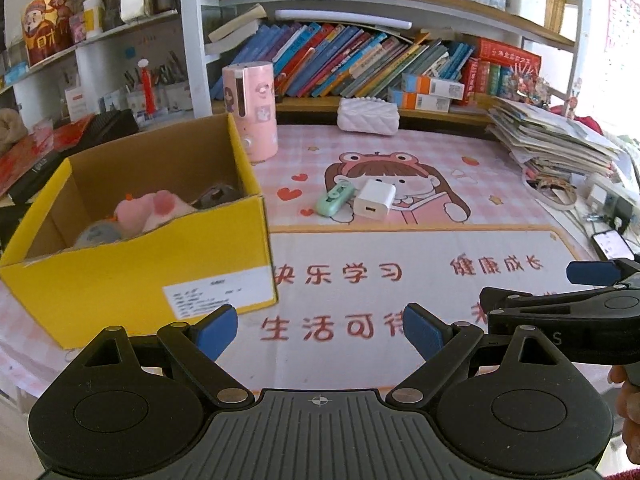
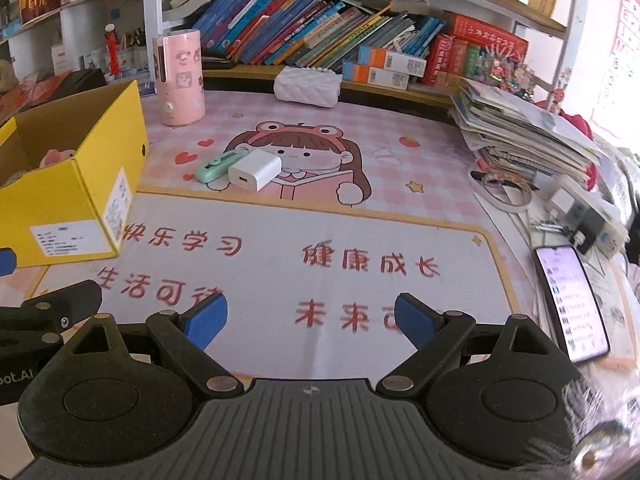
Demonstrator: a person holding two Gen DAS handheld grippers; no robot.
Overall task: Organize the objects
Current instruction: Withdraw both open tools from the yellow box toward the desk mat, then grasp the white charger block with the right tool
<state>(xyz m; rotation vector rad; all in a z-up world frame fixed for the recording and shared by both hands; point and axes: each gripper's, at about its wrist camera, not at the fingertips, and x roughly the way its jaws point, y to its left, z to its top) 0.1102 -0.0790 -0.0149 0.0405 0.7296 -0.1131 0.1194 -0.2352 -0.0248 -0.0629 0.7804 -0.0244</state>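
Observation:
A white charger cube lies on the pink desk mat, touching a mint green oblong gadget on its left. A yellow cardboard box stands at the left, with a pink plush toy and grey items inside. My left gripper hovers open over the mat's near part, nothing between its blue pads. My right gripper is open and empty too, beside it on the right; its black frame shows in the left wrist view.
A pink cylinder and a white quilted pouch stand at the mat's far edge, below a bookshelf. A paper stack and a lit phone sit at the right.

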